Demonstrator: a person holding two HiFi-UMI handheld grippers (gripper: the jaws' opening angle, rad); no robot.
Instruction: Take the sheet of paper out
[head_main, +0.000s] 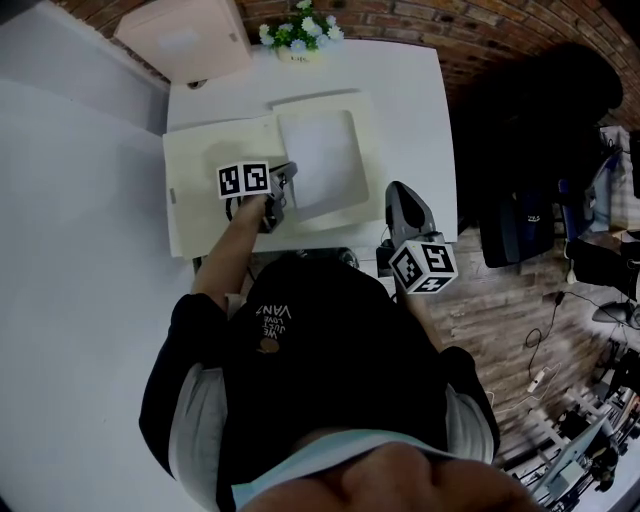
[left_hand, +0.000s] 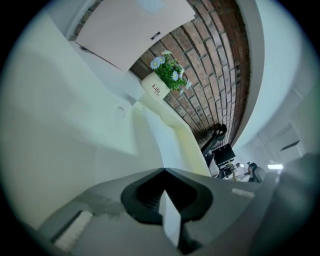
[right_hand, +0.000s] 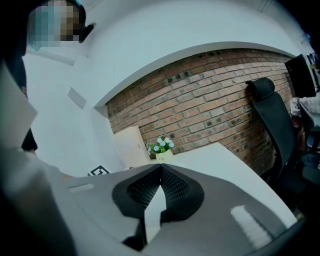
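Observation:
An open cream folder lies on the white table, and a white sheet of paper rests on its right half. My left gripper sits at the sheet's near left corner, shut on the sheet's edge. In the left gripper view the sheet runs straight into the closed tips of the left gripper, with the folder beside it. At the table's front right edge my right gripper is shut and holds nothing. In its own view the right gripper points level over the table.
A pot of flowers and a pale box stand at the table's far edge against a brick wall. A black office chair stands right of the table. The person's body fills the near side.

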